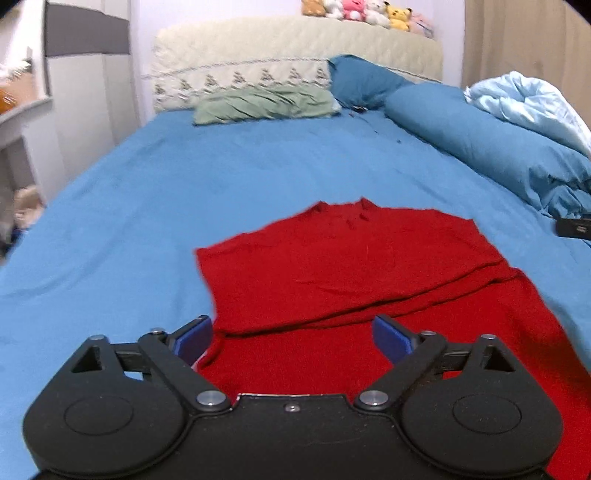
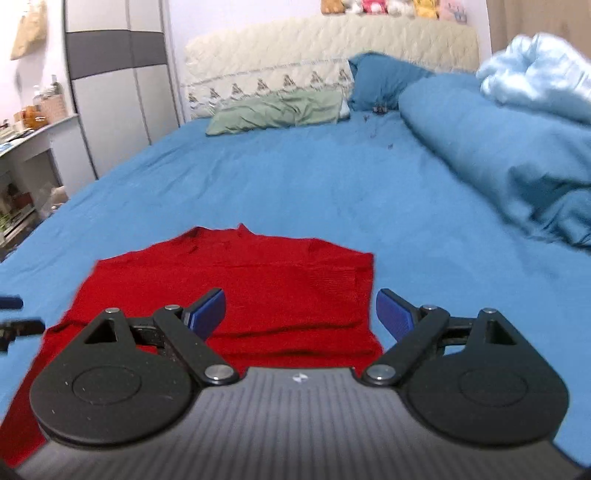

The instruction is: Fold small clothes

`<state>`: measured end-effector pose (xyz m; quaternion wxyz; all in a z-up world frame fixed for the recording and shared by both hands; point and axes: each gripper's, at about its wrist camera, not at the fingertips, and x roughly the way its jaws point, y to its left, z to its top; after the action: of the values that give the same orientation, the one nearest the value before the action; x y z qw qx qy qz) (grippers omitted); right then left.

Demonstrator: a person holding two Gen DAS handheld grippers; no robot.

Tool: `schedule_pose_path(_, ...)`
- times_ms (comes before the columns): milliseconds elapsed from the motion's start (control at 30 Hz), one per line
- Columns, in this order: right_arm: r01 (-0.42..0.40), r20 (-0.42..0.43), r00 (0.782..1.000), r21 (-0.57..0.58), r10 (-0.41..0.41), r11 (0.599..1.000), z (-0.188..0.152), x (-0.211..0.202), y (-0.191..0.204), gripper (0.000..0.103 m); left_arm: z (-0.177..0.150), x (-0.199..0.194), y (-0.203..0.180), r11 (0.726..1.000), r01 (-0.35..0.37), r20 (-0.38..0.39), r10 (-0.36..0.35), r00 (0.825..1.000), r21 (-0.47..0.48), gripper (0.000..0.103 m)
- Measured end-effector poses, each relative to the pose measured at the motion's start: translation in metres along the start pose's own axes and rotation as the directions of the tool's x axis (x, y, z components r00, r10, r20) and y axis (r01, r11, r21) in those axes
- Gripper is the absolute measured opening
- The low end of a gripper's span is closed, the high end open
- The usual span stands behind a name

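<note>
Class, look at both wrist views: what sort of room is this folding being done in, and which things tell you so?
Most likely a home bedroom. A red garment lies on a bed with a blue sheet, pillows sit against a padded headboard, and a wardrobe stands beside it.

A wide bed [image 1: 184, 177] under a blue sheet fills the room, backed by a cream quilted headboard [image 1: 295, 44] with a row of plush toys [image 1: 362, 11] on top. A green pillow [image 1: 264, 105] and a teal pillow [image 1: 362, 79] lie at its head, with a heaped blue duvet [image 1: 491, 136] along the right side. A white and grey wardrobe [image 2: 118, 70] stands left against a pale wall, beside a cluttered shelf [image 2: 33, 125]
</note>
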<state>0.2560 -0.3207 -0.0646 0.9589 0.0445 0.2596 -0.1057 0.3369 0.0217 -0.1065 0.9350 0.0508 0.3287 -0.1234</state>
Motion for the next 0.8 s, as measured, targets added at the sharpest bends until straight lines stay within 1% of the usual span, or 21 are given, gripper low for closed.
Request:
schedule_pose_path(33,-0.006,0.01,1.0,-0.009,0.006,1.0,-0.001,-0.022,0.0,0.103,-0.001,-0.015,-0.002,1.0,-0.011,0.004,0.011,1.0,0.0,0.103)
schedule_pose_path(67,-0.01,0.015,1.0,-0.018,0.011,1.0,-0.002,-0.042,0.001,0.103,-0.005,-0.033,-0.003,1.0,-0.014,0.004,0.014,1.0,-0.002,0.103)
schedule_pose_path(167,-0.02,0.01,1.0,-0.017,0.02,1.0,-0.009,-0.097,-0.004,0.103,-0.02,-0.07,-0.004,0.999,0.01,-0.039,-0.012,0.999,-0.039,0.103)
schedule_pose_path(233,-0.034,-0.015,0.999,0.007,0.034,0.999,-0.018,-0.127,-0.01,0.103,-0.034,-0.088,-0.005,0.998,0.014,-0.08,-0.02,0.997,-0.069,0.103)
schedule_pose_path(300,-0.045,-0.049,0.998,0.018,0.046,0.999,-0.03,-0.149,-0.014,0.103,-0.052,-0.103,-0.006,0.996,0.007,-0.121,-0.018,0.992,-0.092,0.103)
schedule_pose_path(367,-0.029,-0.078,0.997,0.005,0.029,1.0,-0.048,-0.168,-0.017,0.103,-0.076,-0.115,-0.006,0.992,0.0,-0.162,-0.021,0.987,-0.13,0.103)
schedule_pose_path(467,-0.017,-0.141,0.99,-0.012,0.015,1.0,-0.081,-0.185,-0.018,0.103,-0.111,-0.126,-0.002,0.979,0.005,-0.211,-0.049,0.976,-0.206,0.102)
schedule_pose_path(533,-0.013,-0.185,0.983,-0.003,0.012,1.0,-0.107,-0.188,-0.016,0.103,-0.132,-0.129,0.0,0.969,0.002,-0.226,-0.06,0.972,-0.249,0.1)
schedule_pose_path(600,0.002,-0.223,0.975,0.024,0.003,1.0,-0.134,-0.187,-0.013,0.103,-0.152,-0.127,0.002,0.96,-0.013,-0.239,-0.056,0.969,-0.28,0.094)
schedule_pose_path(633,0.01,-0.24,0.971,0.037,-0.001,0.999,-0.145,-0.186,-0.012,0.103,-0.161,-0.123,0.002,0.957,-0.019,-0.244,-0.054,0.968,-0.288,0.088)
schedule_pose_path(667,0.018,-0.246,0.969,0.047,-0.006,0.999,-0.157,-0.185,-0.009,0.102,-0.169,-0.12,0.002,0.955,-0.028,-0.25,-0.048,0.967,-0.294,0.082)
schedule_pose_path(700,0.035,-0.245,0.969,0.062,-0.019,0.997,-0.167,-0.184,-0.007,0.102,-0.175,-0.117,0.003,0.953,-0.036,-0.259,-0.045,0.965,-0.3,0.079)
schedule_pose_path(733,0.05,-0.246,0.969,0.081,-0.028,0.995,-0.175,-0.182,-0.007,0.101,-0.181,-0.115,0.003,0.951,-0.039,-0.264,-0.046,0.964,-0.307,0.074)
schedule_pose_path(767,0.063,-0.246,0.969,0.1,-0.037,0.993,-0.183,-0.178,-0.008,0.096,-0.186,-0.114,0.004,0.949,-0.041,-0.263,-0.045,0.964,-0.314,0.071)
schedule_pose_path(800,0.08,-0.245,0.968,0.117,-0.05,0.99,-0.192,-0.177,-0.007,0.092,-0.19,-0.113,0.005,0.947,-0.043,-0.262,-0.045,0.964,-0.318,0.07)
